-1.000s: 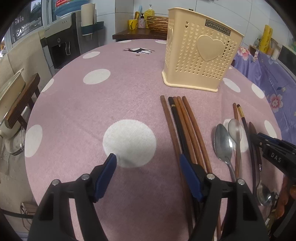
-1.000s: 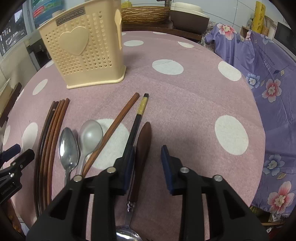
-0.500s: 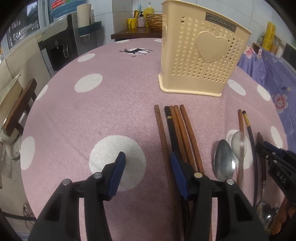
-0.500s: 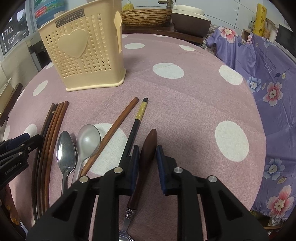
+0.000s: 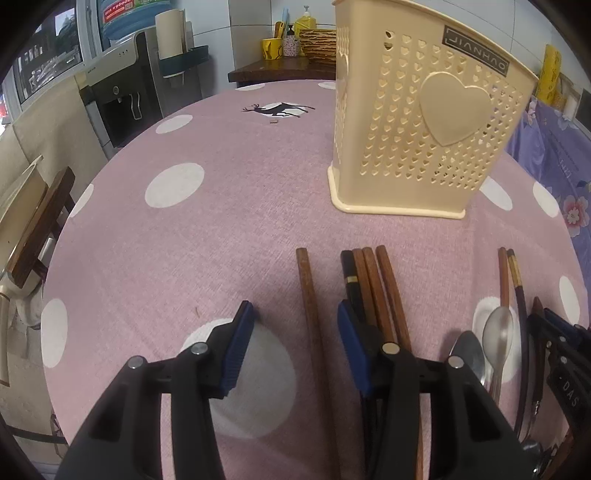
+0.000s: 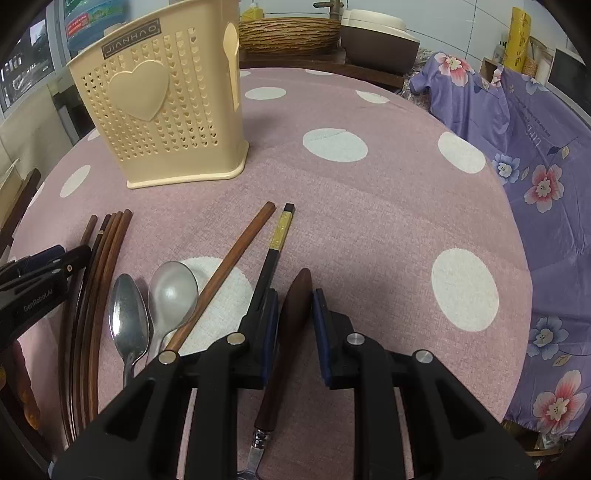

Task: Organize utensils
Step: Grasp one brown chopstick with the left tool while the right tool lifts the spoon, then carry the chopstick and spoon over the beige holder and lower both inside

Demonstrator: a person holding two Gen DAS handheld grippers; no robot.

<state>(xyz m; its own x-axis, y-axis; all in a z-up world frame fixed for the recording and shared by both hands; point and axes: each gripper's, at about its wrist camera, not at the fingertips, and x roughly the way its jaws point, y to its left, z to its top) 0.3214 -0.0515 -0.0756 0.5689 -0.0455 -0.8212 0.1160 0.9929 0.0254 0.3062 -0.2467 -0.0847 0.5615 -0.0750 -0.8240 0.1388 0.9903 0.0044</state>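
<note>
A cream perforated utensil holder (image 5: 421, 122) stands at the far side of the pink dotted table; it also shows in the right wrist view (image 6: 162, 110). My left gripper (image 5: 295, 332) is open, its jaws on either side of a lone brown chopstick (image 5: 310, 310), with a bundle of chopsticks (image 5: 373, 291) by the right jaw. My right gripper (image 6: 294, 317) is shut on the brown wooden handle of a utensil (image 6: 295, 306) lying on the table. Two metal spoons (image 6: 147, 314), a brown chopstick (image 6: 229, 269) and a black-and-gold chopstick (image 6: 277, 243) lie to its left.
The table's edge curves close on both sides. A purple flowered cloth (image 6: 535, 166) hangs on the right. A wooden chair (image 5: 33, 236) stands on the left. A side table with a woven basket (image 6: 288, 33) is behind the holder.
The left gripper moved forward and right until its jaws straddled the lone chopstick, and narrowed. The right gripper closed on the wooden-handled utensil.
</note>
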